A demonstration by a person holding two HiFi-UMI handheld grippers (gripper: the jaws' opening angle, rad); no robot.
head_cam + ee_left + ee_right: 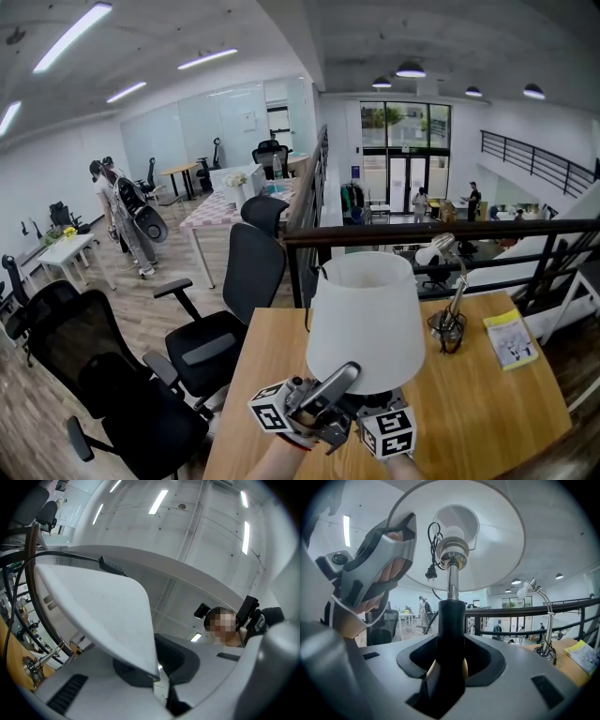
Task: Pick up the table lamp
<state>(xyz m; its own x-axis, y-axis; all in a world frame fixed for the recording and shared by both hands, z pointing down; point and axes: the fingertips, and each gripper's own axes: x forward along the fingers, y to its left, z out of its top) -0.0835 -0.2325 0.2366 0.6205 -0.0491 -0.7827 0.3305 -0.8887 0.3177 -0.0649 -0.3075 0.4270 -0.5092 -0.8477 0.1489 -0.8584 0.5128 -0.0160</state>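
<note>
A white table lamp (366,319) is standing out over the near half of the wooden table (487,412), both grippers clamped on it. Its shade (364,323) is a plain, smooth white cone, narrower at the top than at the bottom. From beneath, a chrome socket (451,555) is showing inside the shade, sitting on a thin metal rod that is running down into a thick black stem (450,620). A black cord (432,569) with its plug is dangling beside the socket. The lamp's base is hidden.

The left gripper (157,670) is reaching up from the table's near edge, its jaws pinching the shade's lower rim, with the white wall of the shade rising out of them. The right gripper (449,667) is pointing level above the table, its jaws pressing on the black stem from both sides.

Farther back on the table, a silver desk lamp (452,309) is standing to the right of the shade, and a yellow booklet (511,339) is lying at the right edge; its print is too small to read. The marker cubes (269,405) are showing only black-and-white squares.
</note>
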